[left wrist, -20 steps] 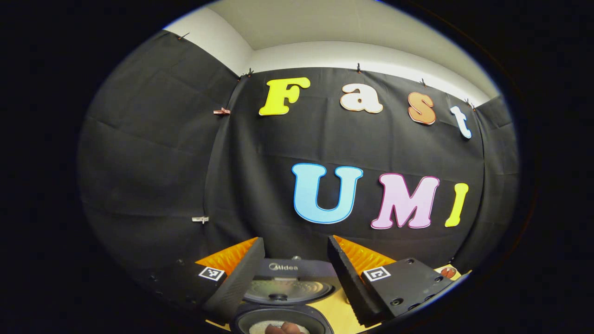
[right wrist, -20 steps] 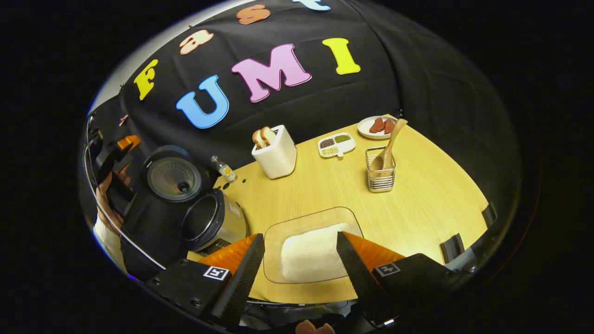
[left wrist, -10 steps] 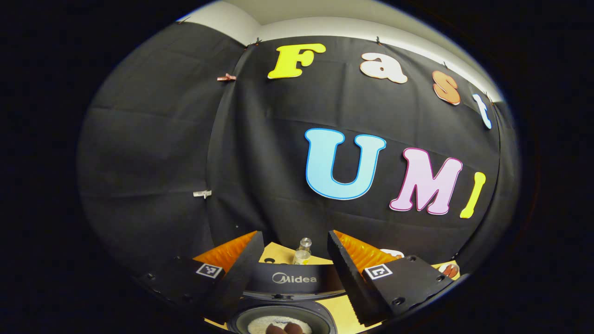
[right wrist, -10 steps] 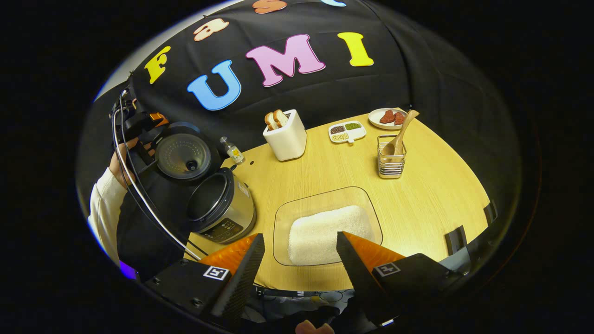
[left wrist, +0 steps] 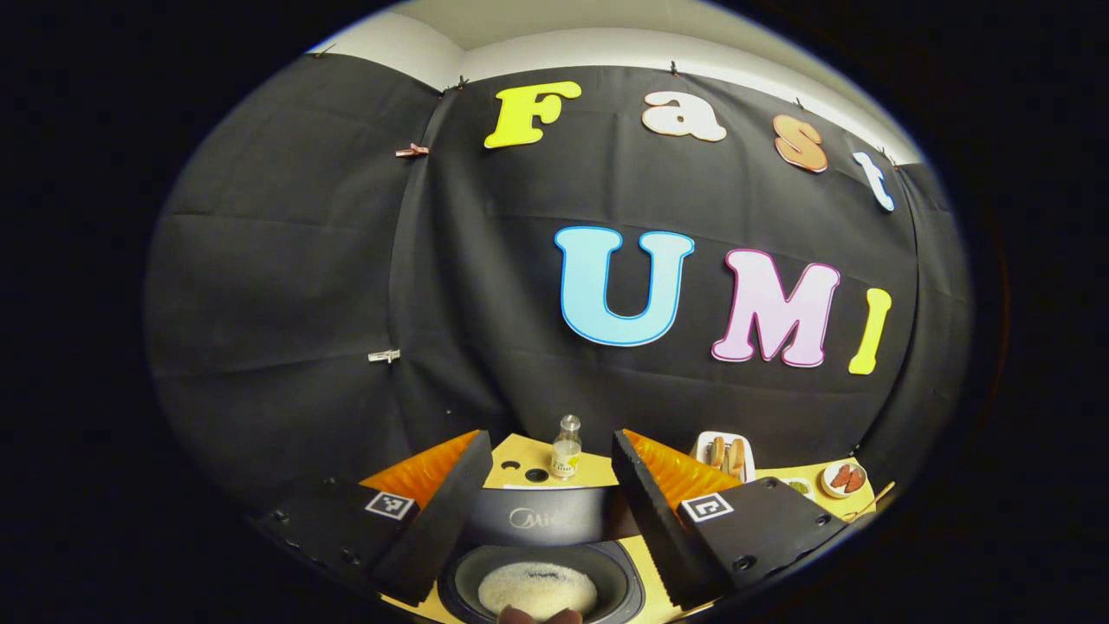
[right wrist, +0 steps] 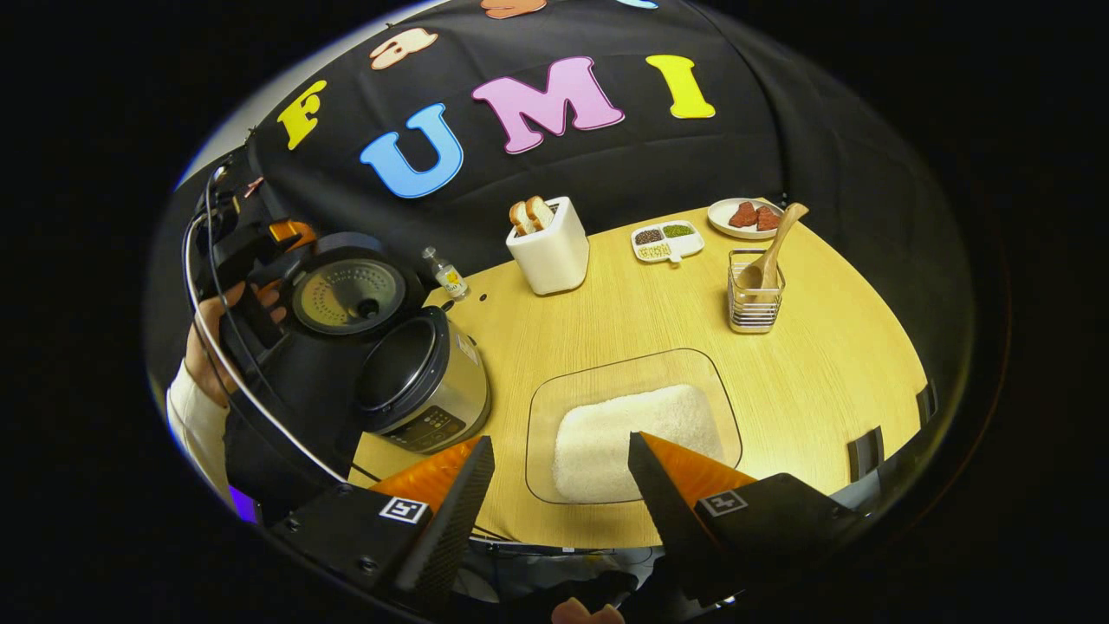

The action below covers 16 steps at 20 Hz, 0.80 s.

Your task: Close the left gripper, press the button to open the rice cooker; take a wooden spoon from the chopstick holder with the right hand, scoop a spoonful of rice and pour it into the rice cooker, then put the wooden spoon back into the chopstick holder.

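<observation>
The rice cooker [right wrist: 416, 381] stands near the desk's left edge with its lid [right wrist: 346, 295] swung up and open. In the left gripper view, rice lies in its inner pot [left wrist: 537, 589]. The left gripper [right wrist: 260, 251], held by a hand [right wrist: 208, 347] in a pale sleeve, hangs beside the raised lid; in its own view its fingers [left wrist: 437, 520] are spread wide apart with nothing between them, the cooker's lid edge showing in the gap.

Toward the desk's far right corner stands a wire chopstick holder [right wrist: 754, 303], with the wooden spoon [right wrist: 771, 251] leaning upright inside it, bowl down. A clear glass tray [right wrist: 554, 407] with a heap of raw rice [right wrist: 632, 438] sits near the front edge, just right of the cooker. The right gripper [right wrist: 561, 498] hovers above the tray's front, jaws wide open and empty.

Along the desk's back edge: a small bottle [right wrist: 446, 276] just behind the cooker, a white toaster [right wrist: 550, 251] with two bread slices, a divided dish of grains [right wrist: 665, 240], and a plate of red pieces [right wrist: 745, 217] behind the chopstick holder. Open desk [right wrist: 823, 364] lies between the tray and the holder.
</observation>
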Tool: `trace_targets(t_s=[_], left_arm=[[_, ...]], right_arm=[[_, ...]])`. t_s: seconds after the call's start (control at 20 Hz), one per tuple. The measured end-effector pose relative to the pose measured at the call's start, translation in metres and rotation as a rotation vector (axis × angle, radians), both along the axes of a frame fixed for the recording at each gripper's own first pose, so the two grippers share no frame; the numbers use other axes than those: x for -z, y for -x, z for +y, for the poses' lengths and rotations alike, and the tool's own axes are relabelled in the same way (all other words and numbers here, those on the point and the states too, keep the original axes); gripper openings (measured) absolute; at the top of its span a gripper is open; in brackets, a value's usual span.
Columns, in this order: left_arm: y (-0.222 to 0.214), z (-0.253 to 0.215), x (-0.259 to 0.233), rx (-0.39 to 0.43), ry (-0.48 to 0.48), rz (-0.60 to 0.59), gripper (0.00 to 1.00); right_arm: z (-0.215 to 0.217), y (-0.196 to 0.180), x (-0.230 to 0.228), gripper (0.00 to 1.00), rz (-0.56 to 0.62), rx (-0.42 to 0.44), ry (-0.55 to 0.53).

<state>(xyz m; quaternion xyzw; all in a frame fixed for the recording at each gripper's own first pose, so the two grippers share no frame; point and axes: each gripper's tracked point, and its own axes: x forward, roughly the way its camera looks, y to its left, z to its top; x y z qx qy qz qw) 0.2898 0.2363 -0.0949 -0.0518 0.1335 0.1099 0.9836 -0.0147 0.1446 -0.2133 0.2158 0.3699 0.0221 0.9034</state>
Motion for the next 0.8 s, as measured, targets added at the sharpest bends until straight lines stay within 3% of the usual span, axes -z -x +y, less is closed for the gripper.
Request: trace_targets(t_s=[0.3, 0.8], left_arm=[[0.062, -0.025, 0.051, 0.000, -0.044, 0.057, 0.96], [0.121, -0.043, 0.175, 0.022, -0.015, 0.263, 0.96]], right_arm=[[0.002, 0.004, 0.006, 0.97, 0.020, -0.007, -0.002], [-0.004, 0.010, 0.012, 0.97, 0.042, 0.000, 0.012]])
